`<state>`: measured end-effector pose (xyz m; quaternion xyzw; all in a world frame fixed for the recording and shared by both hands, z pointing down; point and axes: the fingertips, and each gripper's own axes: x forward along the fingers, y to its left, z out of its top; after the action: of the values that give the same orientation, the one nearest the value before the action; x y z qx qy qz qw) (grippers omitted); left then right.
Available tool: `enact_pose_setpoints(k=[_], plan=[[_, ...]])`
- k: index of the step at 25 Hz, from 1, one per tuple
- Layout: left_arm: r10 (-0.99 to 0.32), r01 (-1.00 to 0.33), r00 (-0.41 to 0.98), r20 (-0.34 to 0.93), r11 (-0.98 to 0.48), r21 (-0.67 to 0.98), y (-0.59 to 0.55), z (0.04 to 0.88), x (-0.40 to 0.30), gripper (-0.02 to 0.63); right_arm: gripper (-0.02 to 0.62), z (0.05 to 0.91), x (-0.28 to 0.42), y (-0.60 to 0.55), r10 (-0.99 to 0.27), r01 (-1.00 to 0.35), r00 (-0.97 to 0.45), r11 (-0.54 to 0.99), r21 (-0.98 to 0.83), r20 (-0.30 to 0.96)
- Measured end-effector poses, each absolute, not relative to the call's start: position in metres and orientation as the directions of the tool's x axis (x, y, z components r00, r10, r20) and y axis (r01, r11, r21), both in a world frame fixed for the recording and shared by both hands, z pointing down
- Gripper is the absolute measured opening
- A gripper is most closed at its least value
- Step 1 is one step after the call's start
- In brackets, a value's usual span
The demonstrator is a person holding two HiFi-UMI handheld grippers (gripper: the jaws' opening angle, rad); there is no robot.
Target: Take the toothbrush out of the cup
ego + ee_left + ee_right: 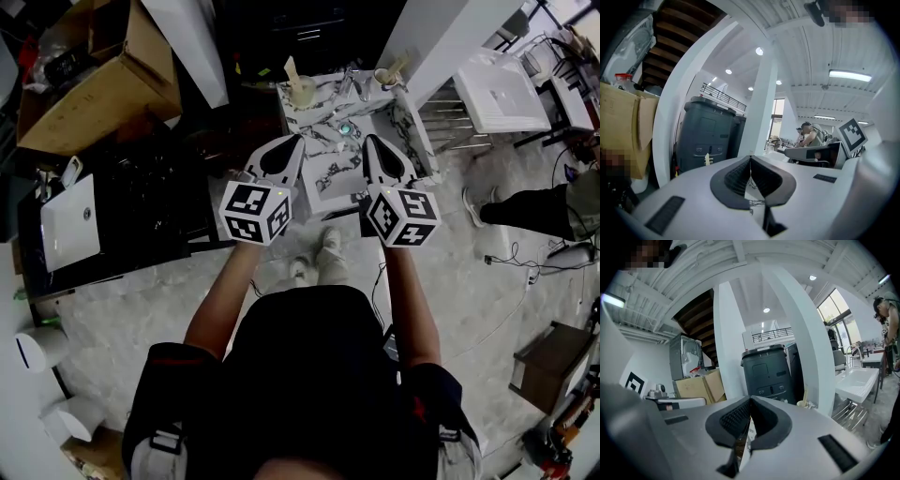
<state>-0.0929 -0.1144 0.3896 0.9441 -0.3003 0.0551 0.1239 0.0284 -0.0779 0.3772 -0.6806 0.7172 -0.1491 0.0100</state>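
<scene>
Toothbrush [291, 68] stands in cup [302, 93] on marble counter [315, 120] beyond left gripper [296, 140] and right gripper [367, 140], fingers closed, empty.

My head view is dim. Above the white pillar [759, 108], ceiling lights [759, 51] glare; gripper-view edges bend and darken.

Legible text: none. No words, brand names or nos. readable in any view.

Signs, non-text:
- Blk/wht square markers [255, 212] on cube faces of left gripper [297, 141] & right gripper [367, 141], head view. Patterns only, no chars.
- Same type of marker, part seen, at right edge of left gripper view & at left edge of right gripper view.

Unreadable:
- Dark bin [769, 373]: small marks on front panel, too small to make out.
</scene>
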Motion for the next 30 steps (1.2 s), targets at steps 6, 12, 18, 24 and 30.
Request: enact_pose_setpoints(k=[6, 12, 18, 24, 30], plan=[[-0.582, -0.614, 0.788, 0.202, -0.768, 0.184, -0.129, 0.401, -0.090, 0.012, 0.034, 0.389, 0.033, -0.100, -0.976, -0.968, -0.107, 0.059, -0.246, 0.189], [-0.616, -0.652, 0.757, 0.216, -0.735, 0.186, -0.153, 0.412, -0.079, 0.012, 0.034, 0.405, 0.038, -0.129, -0.961, -0.962, -0.181, 0.128, -0.241, 0.211], [-0.640, -0.682, 0.730, 0.240, -0.698, 0.216, -0.179, 0.427, -0.060, 0.012, 0.034, 0.415, 0.057, -0.160, -0.947, -0.955, -0.221, 0.161, -0.250, 0.233], [-0.647, -0.699, 0.715, 0.263, -0.669, 0.254, -0.203, 0.444, -0.046, 0.014, 0.034, 0.431, 0.066, -0.191, -0.929, -0.945, -0.268, 0.201, -0.259, 0.257], [-0.651, -0.712, 0.702, 0.289, -0.641, 0.287, -0.231, 0.462, -0.041, 0.014, 0.034, 0.441, 0.068, -0.223, -0.910, -0.933, -0.314, 0.244, -0.264, 0.270]])
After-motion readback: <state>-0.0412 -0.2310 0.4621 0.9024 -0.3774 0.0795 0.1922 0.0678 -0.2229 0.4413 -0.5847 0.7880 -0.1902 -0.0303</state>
